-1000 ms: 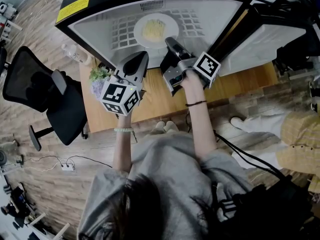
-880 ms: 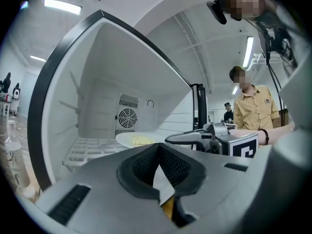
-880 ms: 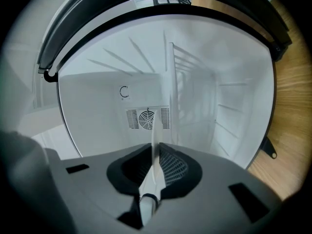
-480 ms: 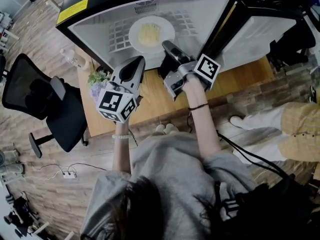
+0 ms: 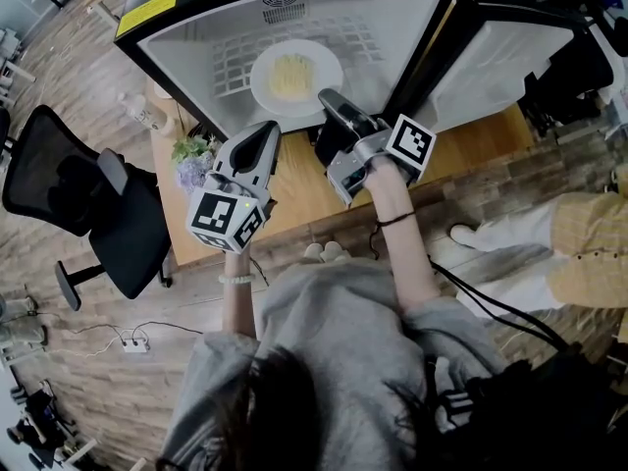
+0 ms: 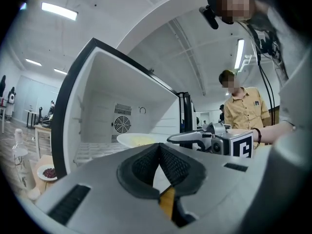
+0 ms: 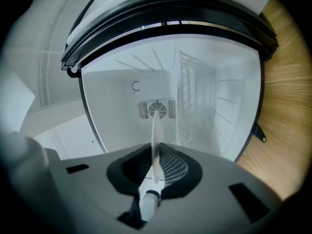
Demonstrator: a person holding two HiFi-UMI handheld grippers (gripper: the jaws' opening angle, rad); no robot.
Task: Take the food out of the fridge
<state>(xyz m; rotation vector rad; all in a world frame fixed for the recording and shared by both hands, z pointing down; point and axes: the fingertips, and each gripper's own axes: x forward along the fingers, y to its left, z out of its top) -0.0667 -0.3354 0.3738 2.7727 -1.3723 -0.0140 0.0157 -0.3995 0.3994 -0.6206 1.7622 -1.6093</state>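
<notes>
A white plate (image 5: 294, 75) of pale yellow food sits at the mouth of the open white fridge (image 5: 196, 47). My right gripper (image 5: 330, 98) is shut on the plate's near right rim. In the right gripper view the plate (image 7: 156, 130) shows edge-on as a thin white blade, pinched between the pads of the right gripper (image 7: 157, 152). My left gripper (image 5: 267, 131) hovers just in front of the plate's near left side, shut and empty. In the left gripper view the left gripper (image 6: 158, 150) has its pads together, with the plate (image 6: 139, 139) and the right gripper (image 6: 209, 139) ahead.
The fridge stands on a wooden table (image 5: 294, 194) with its door (image 5: 500, 57) swung open to the right. A small plant (image 5: 191, 155) and a bottle (image 5: 137, 111) stand at the table's left. A black office chair (image 5: 88, 204) is on the left, a person in a yellow shirt (image 5: 589, 253) on the right.
Both grippers have drawn back toward me, and the plate has come with the right one, from deeper on the shelf toward the fridge's opening.
</notes>
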